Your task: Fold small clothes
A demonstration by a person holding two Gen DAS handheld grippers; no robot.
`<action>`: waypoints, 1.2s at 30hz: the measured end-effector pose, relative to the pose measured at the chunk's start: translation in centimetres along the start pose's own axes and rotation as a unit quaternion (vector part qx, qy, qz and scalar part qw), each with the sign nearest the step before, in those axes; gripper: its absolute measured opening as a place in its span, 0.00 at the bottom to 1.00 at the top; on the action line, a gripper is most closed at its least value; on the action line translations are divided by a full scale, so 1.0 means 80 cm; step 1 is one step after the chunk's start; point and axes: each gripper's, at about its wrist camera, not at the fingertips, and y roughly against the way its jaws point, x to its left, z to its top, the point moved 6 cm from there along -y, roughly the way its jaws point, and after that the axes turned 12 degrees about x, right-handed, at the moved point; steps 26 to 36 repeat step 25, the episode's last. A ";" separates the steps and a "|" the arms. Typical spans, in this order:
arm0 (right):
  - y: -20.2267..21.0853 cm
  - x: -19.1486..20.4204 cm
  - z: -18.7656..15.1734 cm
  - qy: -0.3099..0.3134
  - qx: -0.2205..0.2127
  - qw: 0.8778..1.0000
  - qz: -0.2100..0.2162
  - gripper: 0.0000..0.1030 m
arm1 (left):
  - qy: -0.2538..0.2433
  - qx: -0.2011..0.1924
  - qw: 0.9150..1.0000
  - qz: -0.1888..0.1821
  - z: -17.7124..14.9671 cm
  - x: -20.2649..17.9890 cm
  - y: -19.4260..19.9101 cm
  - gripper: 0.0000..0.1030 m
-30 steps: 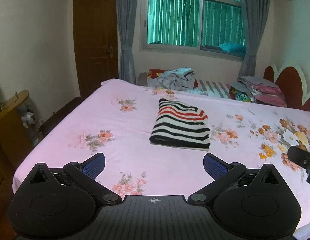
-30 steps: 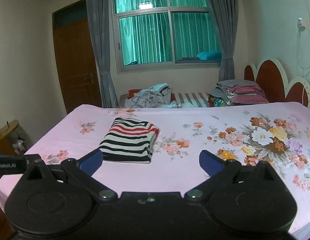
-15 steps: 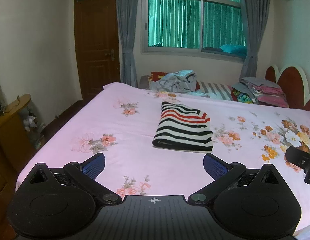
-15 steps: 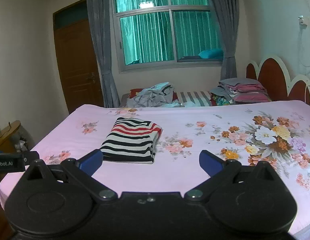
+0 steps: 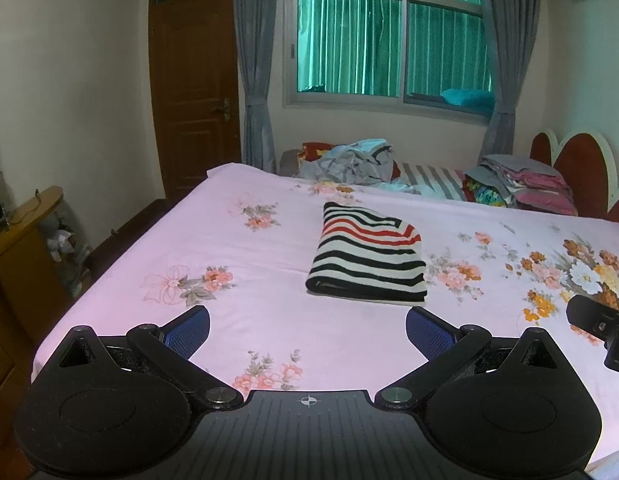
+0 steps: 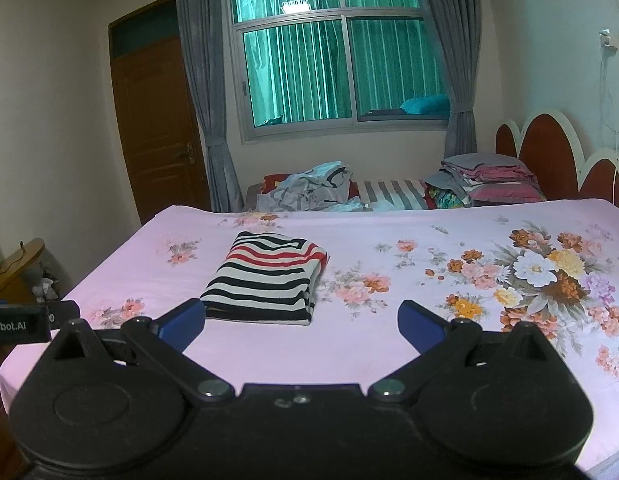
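Observation:
A striped garment (image 5: 369, 258) in black, white and red lies folded into a neat rectangle on the pink floral bed sheet (image 5: 237, 288). My left gripper (image 5: 308, 330) hangs open over the near part of the bed, short of the garment, with nothing between its blue pads. In the right wrist view the same striped garment (image 6: 269, 276) lies just beyond my left pad. My right gripper (image 6: 301, 322) is open and empty above the sheet (image 6: 389, 344). Part of the right gripper shows at the left wrist view's right edge.
A heap of unfolded clothes (image 5: 349, 162) sits past the bed's far edge under the window. Folded bedding (image 5: 525, 188) is stacked by the red headboard (image 5: 577, 168). A wooden cabinet (image 5: 17, 240) stands left of the bed, a brown door (image 5: 193, 96) behind it.
Both grippers have drawn back and risen slightly from the bed, staying open. The folded striped garment has not moved on the sheet.

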 end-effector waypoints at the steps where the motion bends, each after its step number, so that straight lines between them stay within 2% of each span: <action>1: 0.000 0.000 0.000 0.000 0.000 1.000 0.001 1.00 | 0.000 0.000 1.000 0.001 0.000 0.000 0.000 1.00; 36: -0.016 -0.014 -0.004 -0.001 0.014 1.000 -0.001 1.00 | -0.012 0.012 1.000 -0.009 0.006 -0.021 -0.022 1.00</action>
